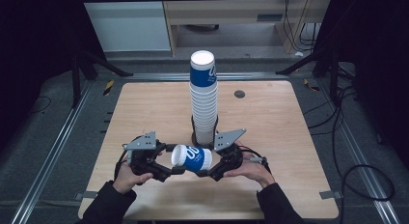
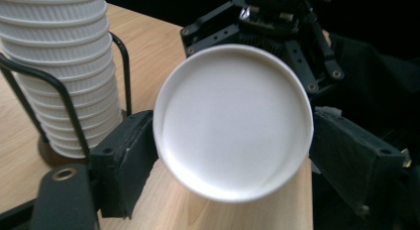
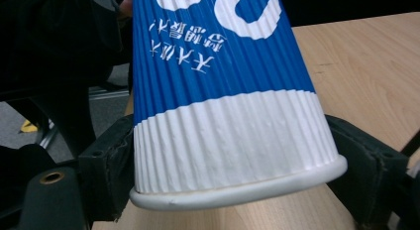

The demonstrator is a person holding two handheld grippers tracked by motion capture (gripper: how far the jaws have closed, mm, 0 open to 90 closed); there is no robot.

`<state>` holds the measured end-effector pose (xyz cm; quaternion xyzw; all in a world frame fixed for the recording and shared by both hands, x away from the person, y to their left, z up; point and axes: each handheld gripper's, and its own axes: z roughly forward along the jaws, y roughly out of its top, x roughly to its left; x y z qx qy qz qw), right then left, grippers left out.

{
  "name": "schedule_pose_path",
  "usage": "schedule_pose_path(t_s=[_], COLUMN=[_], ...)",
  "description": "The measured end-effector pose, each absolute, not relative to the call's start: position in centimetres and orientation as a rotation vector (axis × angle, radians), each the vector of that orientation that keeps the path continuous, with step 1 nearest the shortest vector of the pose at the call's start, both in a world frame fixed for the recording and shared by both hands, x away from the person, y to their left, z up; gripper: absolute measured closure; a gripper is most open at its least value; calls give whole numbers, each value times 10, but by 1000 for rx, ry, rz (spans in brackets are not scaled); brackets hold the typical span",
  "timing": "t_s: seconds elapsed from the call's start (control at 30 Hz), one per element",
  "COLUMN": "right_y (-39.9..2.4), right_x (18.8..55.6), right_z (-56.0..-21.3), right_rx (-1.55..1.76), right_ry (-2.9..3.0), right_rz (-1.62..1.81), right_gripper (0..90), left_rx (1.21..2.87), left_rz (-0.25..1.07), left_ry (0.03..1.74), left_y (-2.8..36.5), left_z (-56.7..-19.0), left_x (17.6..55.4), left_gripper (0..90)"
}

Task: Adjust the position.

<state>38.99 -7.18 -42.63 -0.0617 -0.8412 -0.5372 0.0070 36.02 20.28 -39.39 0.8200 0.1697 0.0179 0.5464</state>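
A person holds a blue-and-white paper cup (image 1: pixel 192 158) sideways above the near table (image 1: pixel 270 137), just in front of a tall cup stack (image 1: pixel 203 101) in its wire holder. The right hand-held gripper (image 1: pixel 208 174) clamps the rim end. The left hand-held gripper (image 1: pixel 177 170) straddles the base, jaws apart. Judged from this, the cup is off the stack and not yet set down.
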Motion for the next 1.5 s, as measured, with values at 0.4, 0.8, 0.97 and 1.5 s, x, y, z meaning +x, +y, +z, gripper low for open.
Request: schedule_pose_path(t_s=[0.4,0.8,0.97,1.5], right_y=[-74,-49,-37,-33], right_x=[392,391,388,386], right_z=[-425,-435,-438,-440], right_rx=[-174,-59,17,49], right_ry=[-2823,-2917,-2940,-2941], right_rz=[-1540,-1354,-1277,-1234], right_gripper=[164,163,162,136], left_rx=[2161,2318,2362,2385], left_rz=[50,21,-1,-19], left_ry=[435,402,383,348], left_y=[202,189,185,182], left_z=[-402,-418,-422,-425], left_x=[365,367,366,366], left_gripper=[137,138,177,263])
